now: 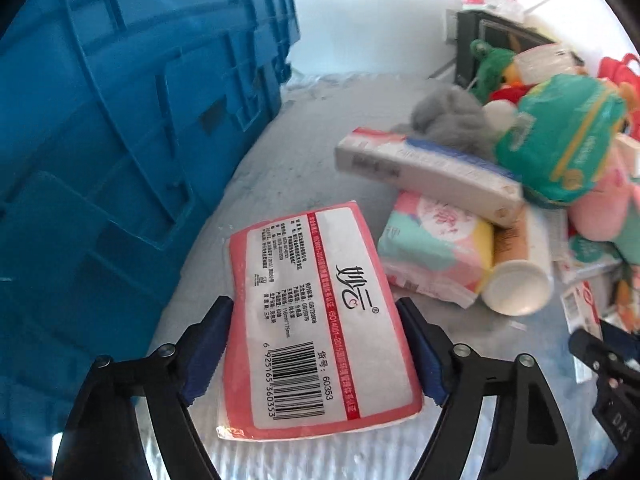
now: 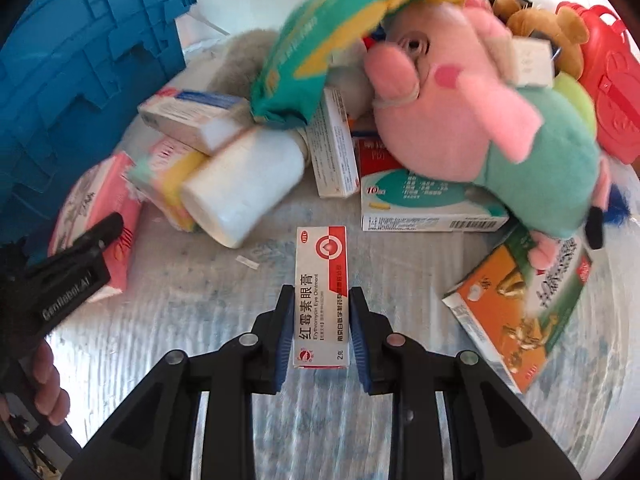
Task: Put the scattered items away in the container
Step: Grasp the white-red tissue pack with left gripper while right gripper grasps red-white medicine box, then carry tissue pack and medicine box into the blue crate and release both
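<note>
My left gripper (image 1: pixel 314 308) is shut on a flat pink tissue pack (image 1: pixel 320 320) with a barcode label; both blue pads sit against its long edges. The blue plastic crate (image 1: pixel 100 120) rises close on the left of it. In the right wrist view, my right gripper (image 2: pixel 321 294) is shut on a small white and red eye ointment box (image 2: pixel 321 300) held lengthwise above the silvery quilted surface (image 2: pixel 200 320). The crate (image 2: pixel 80 60) stands at the upper left there, and the left gripper's black body (image 2: pixel 76 256) shows at the left edge with a hand below it.
A heap lies ahead: a pink plush pig (image 2: pixel 480 120), a green packet (image 2: pixel 320 40), a white bottle (image 2: pixel 244 188), a toothpaste box (image 1: pixel 424 168), a teal medicine box (image 2: pixel 428 204), an orange box (image 2: pixel 516 308), a red bag (image 2: pixel 612 92) and grey cloth (image 1: pixel 452 116).
</note>
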{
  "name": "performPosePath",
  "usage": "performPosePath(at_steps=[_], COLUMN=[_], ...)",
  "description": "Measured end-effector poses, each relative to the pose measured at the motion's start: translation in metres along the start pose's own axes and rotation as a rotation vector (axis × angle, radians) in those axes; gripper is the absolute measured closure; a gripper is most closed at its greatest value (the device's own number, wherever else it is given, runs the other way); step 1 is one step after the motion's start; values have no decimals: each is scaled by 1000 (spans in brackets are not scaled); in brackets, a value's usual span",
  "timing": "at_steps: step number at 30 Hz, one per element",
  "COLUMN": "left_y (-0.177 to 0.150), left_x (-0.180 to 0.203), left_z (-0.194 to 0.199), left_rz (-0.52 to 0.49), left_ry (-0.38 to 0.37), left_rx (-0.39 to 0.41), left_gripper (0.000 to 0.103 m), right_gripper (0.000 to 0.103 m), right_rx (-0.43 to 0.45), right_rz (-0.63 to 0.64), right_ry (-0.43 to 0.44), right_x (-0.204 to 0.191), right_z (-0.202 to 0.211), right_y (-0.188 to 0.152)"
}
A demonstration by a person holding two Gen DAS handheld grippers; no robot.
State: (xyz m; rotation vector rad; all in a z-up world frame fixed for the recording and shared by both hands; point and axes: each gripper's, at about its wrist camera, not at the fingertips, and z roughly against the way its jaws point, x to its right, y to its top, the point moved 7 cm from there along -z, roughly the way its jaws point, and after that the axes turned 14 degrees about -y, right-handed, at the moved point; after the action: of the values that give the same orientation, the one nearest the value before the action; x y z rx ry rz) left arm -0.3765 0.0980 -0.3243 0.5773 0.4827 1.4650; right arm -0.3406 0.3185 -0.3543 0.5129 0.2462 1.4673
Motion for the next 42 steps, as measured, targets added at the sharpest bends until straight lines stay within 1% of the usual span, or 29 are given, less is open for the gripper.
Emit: performPosePath(at_steps=[4,7,11,13,15,18,20,23,25,28,31,33,35,37,41,42], left_y=[17,37,70,85,99,116,126,135,135,131,121,115,116,115,122,123], left_x=[16,24,25,21,9,-11,-36,-77,-113,-172,-225,-256,-271,-289,-308,-312], left_z=[43,83,145,174,209,256,284,319,332,341,341,334,318,311,294,291], left_rz=[-16,-33,-43,-50,-54,-55,-45,-24,1,51,102,130,152,166,172,173], left_ry=[-54,-80,-122,-137,-151,-132,-105,-45,6,81,125,141,143,137,121,115], left_rx=[56,122,233,289,349,436,493,552,566,555,520,480,450,429,403,399], left_gripper=[23,23,23,23,23,23,23,22,22,22,22,22,22,21,15,15], right_gripper=[77,77,77,77,77,77,77,77,77,77,77,77,77,77,77,77], right_rx=[44,107,203,263,321,408,465,547,585,626,640,633,615,592,557,552], right_rz=[-1,-2,0,3,8,25,37,64,90,139,189,224,253,277,297,294], right_ry=[3,7,8,12,17,39,59,110,148,199,251,275,291,298,285,277], right_x=[5,10,-3,-15,-22,-36,-54,-89,-114,-158,-204,-233,-258,-280,-303,-307], right_z=[36,74,116,148,176,227,251,289,309,333,347,351,348,342,330,328], right_y=[8,32,74,87,99,116,127,143,151,159,161,161,160,159,158,158])
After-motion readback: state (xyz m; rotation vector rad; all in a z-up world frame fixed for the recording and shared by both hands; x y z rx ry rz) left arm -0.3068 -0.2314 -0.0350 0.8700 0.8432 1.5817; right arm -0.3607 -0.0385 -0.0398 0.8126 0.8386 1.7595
